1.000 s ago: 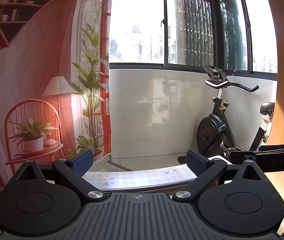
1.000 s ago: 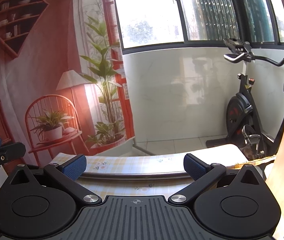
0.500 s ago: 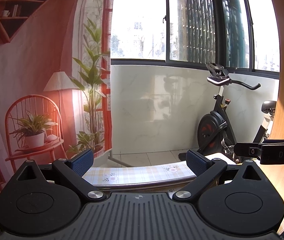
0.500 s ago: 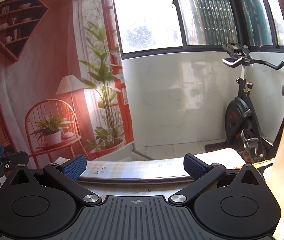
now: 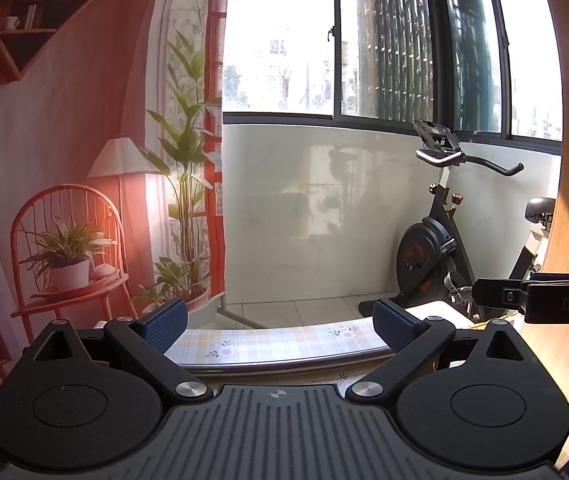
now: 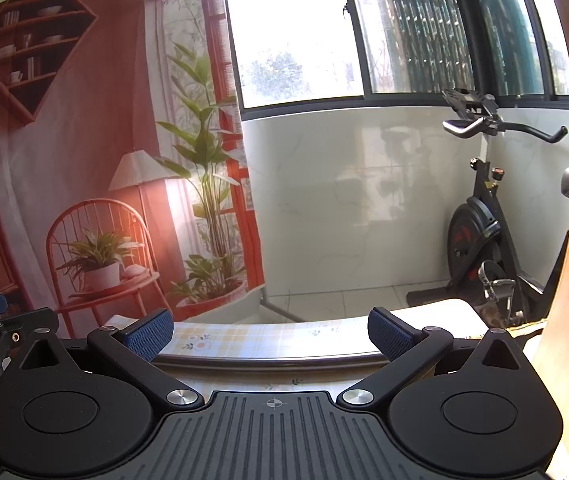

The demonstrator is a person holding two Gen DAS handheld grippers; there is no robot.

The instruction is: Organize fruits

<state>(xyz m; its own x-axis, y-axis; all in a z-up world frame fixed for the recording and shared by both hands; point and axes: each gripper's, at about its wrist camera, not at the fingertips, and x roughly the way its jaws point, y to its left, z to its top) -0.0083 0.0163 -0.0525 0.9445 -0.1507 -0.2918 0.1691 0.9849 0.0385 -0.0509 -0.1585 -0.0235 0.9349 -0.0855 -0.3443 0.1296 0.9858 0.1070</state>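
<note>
- Left tongs [image 5: 280, 330] are pointing level over the checked tabletop [image 5: 284, 344], jaws spread wide, gripping nothing.
- Right tongs [image 6: 270, 330] are doing likewise, empty.

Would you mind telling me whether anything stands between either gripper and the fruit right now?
That cannot be judged: no fruit shows in either view. The left gripper and right gripper are open, pointing level over the far edge of the checked tablecloth toward the white wall. Nothing sits between their fingers.
</note>
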